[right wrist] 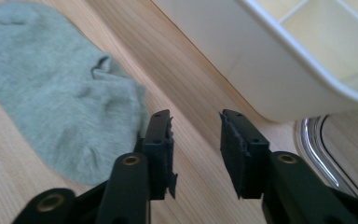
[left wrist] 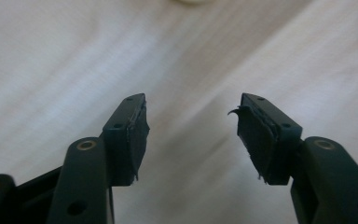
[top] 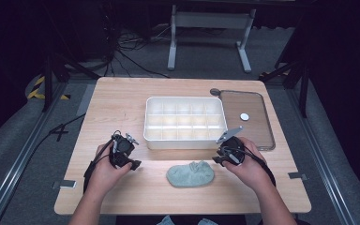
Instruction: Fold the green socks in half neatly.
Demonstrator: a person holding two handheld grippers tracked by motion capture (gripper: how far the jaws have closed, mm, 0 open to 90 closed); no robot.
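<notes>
Both grippers hover over the bench (top: 122, 101) in the high view: left gripper (top: 130, 158), right gripper (top: 220, 157), sock (top: 190, 174) between them. Left gripper view: jaws apart, empty. Right gripper view: jaws apart, empty; sock (right wrist: 51, 93) just beside its left jaw, white tray (right wrist: 242, 60) ahead.

1. White compartment tray (top: 185, 138) sits mid-bench (top: 122, 98), compartments empty.
2. Clear lid (top: 246, 104) lies flat just right of tray; 1 small white disc (top: 244, 116) on it.
3. Dark round cap (top: 214, 92) at lid's far-left corner.
</notes>
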